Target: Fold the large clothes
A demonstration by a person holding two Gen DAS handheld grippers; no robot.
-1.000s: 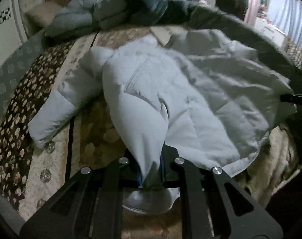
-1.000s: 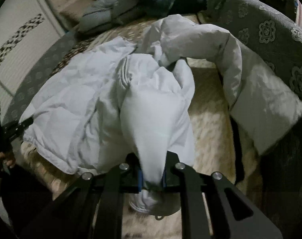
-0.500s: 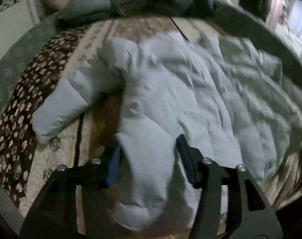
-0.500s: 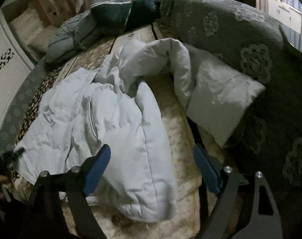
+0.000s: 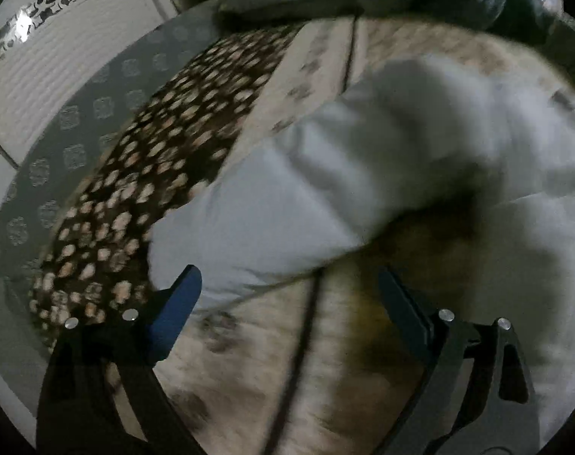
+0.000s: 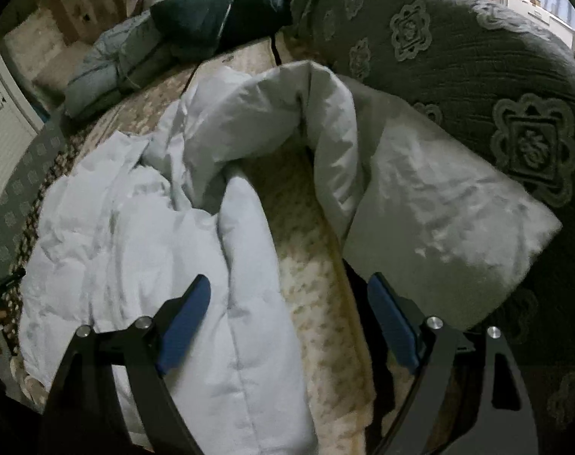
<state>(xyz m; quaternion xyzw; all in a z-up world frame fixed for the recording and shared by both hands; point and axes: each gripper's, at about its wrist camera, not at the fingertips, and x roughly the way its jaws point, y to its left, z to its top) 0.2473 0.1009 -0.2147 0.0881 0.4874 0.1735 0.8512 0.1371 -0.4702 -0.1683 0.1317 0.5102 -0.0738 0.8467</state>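
Left tongs [image 5: 287, 299]: opening wide, empty (sleeve [image 5: 272, 220] just ahead).
Right tongs [image 6: 287, 314]: wide open, empty, over coat [image 6: 166, 250].
Next: grip sleeve cuffs, fold inward flat.

Two wrist cameras peer steeply down and close over a bed [image 6: 310, 227], the left aimed at a sleeve [image 5: 287, 204] of the pale puffer jacket [image 6: 143, 235] near the spotted blanket [image 5: 135, 189], the right at its front edge; both share the jacket.
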